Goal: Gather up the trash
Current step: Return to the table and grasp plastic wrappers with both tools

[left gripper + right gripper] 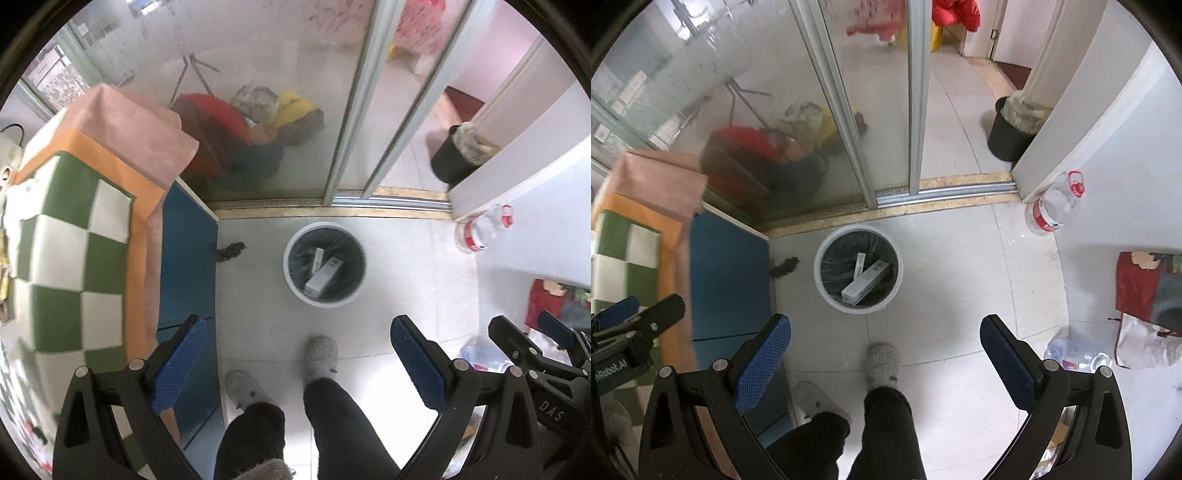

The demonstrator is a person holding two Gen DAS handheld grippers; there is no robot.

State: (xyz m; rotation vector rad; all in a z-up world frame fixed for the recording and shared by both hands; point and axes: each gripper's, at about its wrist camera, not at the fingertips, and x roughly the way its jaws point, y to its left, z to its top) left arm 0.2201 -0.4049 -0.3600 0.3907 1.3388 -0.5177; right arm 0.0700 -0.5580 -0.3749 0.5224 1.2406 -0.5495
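Both my tongs, left gripper point(295, 354) and right gripper point(884, 350), gape empty above my slippers; white bin point(827, 286), dark-lined, on the floor ahead, holds two white cartons point(866, 282).

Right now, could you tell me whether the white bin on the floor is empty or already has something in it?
Not empty. The white bin stands upright with a dark liner, and two white boxes lie at its bottom; most of it remains unfilled.
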